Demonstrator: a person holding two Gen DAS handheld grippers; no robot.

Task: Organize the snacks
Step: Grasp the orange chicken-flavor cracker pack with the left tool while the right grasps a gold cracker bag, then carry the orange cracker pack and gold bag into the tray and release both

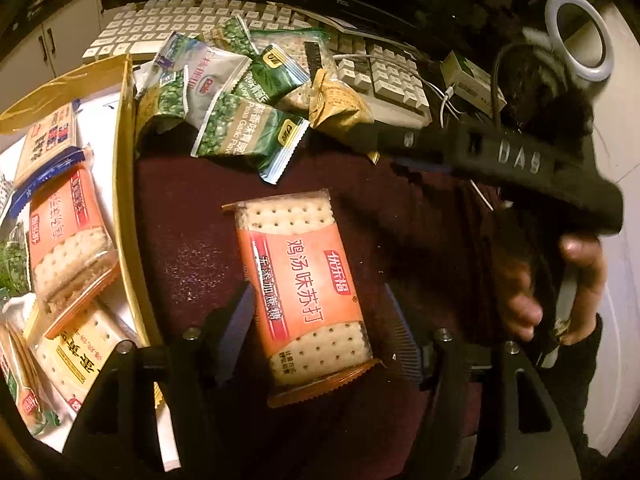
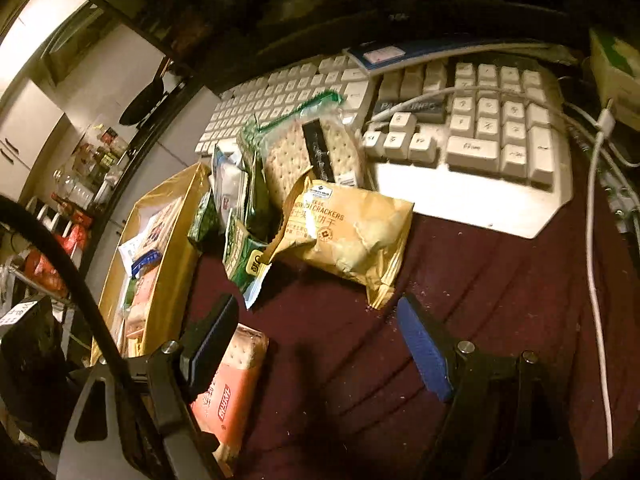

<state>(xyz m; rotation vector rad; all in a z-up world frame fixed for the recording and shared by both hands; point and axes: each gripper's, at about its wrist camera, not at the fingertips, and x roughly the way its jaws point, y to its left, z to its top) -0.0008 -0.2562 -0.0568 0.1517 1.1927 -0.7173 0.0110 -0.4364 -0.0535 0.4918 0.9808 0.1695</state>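
The orange cracker pack point(image 1: 306, 298) lies flat on the maroon bench cover point(image 1: 192, 216), between the spread fingers of my left gripper point(image 1: 320, 334); the pads do not press it. The yellow box point(image 1: 126, 184) with sorted packs stands just beside it, on the left of the left wrist view.

Procedure, as judged:
1. Centre the pack between the pads.
2. Close on its long edges, not the crimped ends.
3. Lift clear of the box wall before moving across.

My left gripper points steeply down over the pack. My right gripper point(image 2: 320, 344) is spread and holds nothing, angled down toward the tan sandwich cracker bag point(image 2: 356, 236), near the green pea packets point(image 2: 244, 252) and the keyboard point(image 2: 472, 148).
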